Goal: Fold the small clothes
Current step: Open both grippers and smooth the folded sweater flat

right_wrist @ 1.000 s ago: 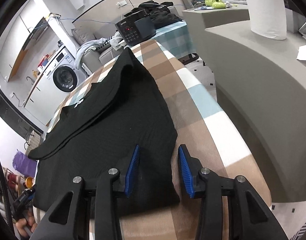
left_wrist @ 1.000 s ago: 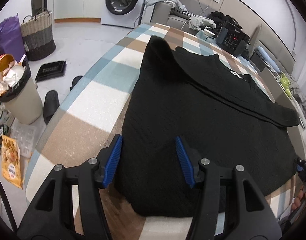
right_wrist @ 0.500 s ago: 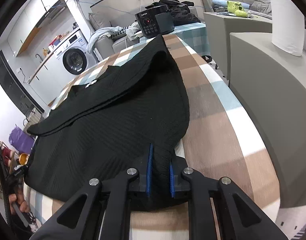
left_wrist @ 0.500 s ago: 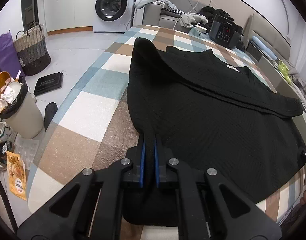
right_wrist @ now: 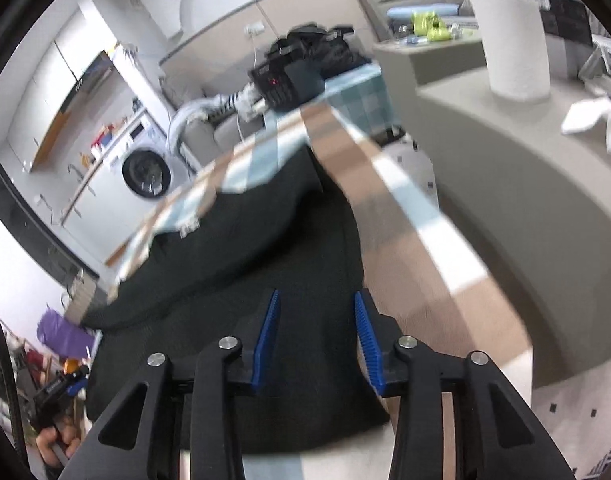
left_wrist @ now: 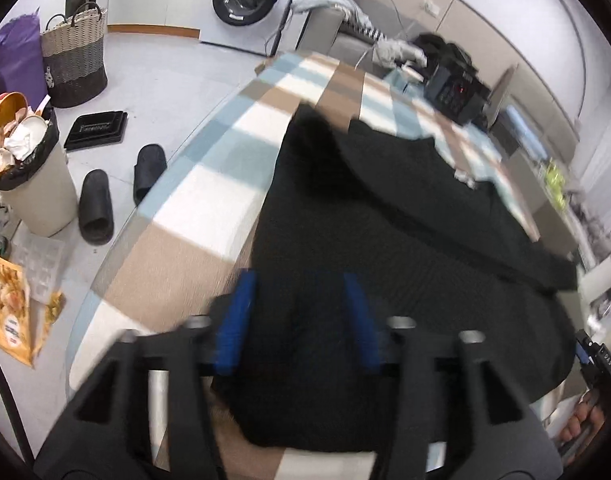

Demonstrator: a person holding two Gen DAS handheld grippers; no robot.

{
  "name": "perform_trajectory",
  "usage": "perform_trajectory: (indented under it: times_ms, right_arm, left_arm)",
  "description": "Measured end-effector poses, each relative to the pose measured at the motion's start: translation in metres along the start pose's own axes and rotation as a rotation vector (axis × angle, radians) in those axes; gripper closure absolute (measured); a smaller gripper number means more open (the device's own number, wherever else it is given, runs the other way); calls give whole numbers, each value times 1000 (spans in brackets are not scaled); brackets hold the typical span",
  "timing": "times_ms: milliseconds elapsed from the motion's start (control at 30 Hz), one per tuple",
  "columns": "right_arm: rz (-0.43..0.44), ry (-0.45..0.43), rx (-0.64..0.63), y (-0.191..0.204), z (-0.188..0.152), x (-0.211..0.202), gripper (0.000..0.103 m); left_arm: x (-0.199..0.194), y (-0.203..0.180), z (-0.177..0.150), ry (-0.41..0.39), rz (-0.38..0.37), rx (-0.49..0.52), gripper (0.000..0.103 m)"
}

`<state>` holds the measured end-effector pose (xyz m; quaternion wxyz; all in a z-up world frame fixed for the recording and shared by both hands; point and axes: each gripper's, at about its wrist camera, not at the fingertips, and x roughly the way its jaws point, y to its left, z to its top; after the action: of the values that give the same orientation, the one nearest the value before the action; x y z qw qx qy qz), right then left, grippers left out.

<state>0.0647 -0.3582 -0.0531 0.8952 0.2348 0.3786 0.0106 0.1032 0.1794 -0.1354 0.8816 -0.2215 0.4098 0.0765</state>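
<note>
**A:** Left wrist view: left gripper (left_wrist: 301,316) fingers spread wide, holding nothing, over the near hem of the black sweater (left_wrist: 405,240) lying flat on the checked bench (left_wrist: 209,208).

**B:** Right gripper (right_wrist: 316,336) too, parted over the other hem corner. Sweater's length runs away from both; black appliance (right_wrist: 283,84) sits well beyond.

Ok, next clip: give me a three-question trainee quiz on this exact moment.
1. True or false: the left gripper is shut on the black knitted sweater.
2. What does the sweater lie on? A) bare floor B) checked tablecloth C) sofa
3. Fill in: the right gripper is ____ above the sweater's hem.

Key: 1 false, its jaws are apart; 2 B, the brown, blue and white checked tablecloth; 3 open.
</note>
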Motion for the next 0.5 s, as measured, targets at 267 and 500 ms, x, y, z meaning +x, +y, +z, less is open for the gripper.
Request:
perform_trajectory:
  times_ms: [267, 500]
  right_arm:
    - [108, 44, 20, 18, 41, 35, 56]
    - [114, 115, 131, 2, 48, 72, 56]
  left_arm:
    - [21, -9, 49, 1, -46, -39, 36]
    - [55, -9, 93, -5, -52, -104, 36]
